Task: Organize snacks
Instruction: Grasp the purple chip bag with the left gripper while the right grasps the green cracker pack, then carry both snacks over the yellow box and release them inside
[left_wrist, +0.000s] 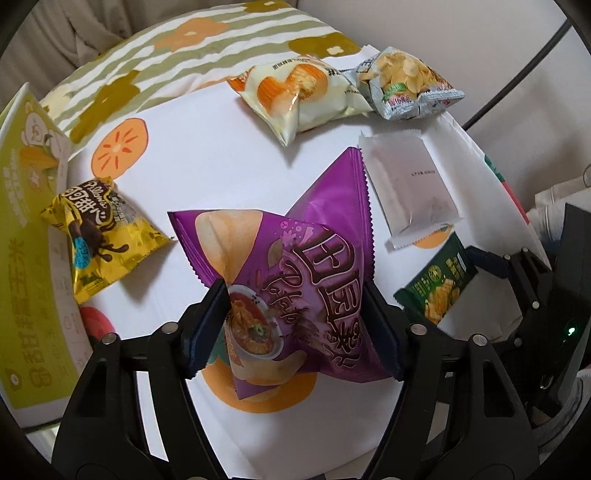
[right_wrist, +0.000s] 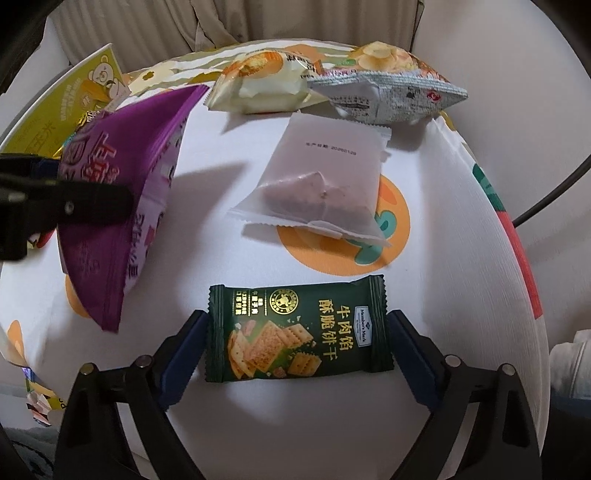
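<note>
A purple potato-chip bag (left_wrist: 306, 258) hangs above the white fruit-print cloth (left_wrist: 221, 166), crumpled where my left gripper (left_wrist: 295, 314) is shut on its lower part. The right wrist view shows the same bag (right_wrist: 122, 177) at the left, with one left finger (right_wrist: 92, 201) across it. A dark green cracker packet (right_wrist: 295, 332) lies flat on the cloth between the fingers of my right gripper (right_wrist: 297, 332). The blue pads stand at its two short ends and the packet is not squeezed. In the left wrist view this packet (left_wrist: 439, 291) is at the right.
A white translucent packet (right_wrist: 321, 177) lies mid-cloth. A cream bun packet (right_wrist: 262, 81) and a silver chip bag (right_wrist: 388, 88) lie at the far edge. A yellow chocolate packet (left_wrist: 99, 236) rests beside a green-yellow box (left_wrist: 26, 221) at the left. A black cable (left_wrist: 517, 74) hangs at the right.
</note>
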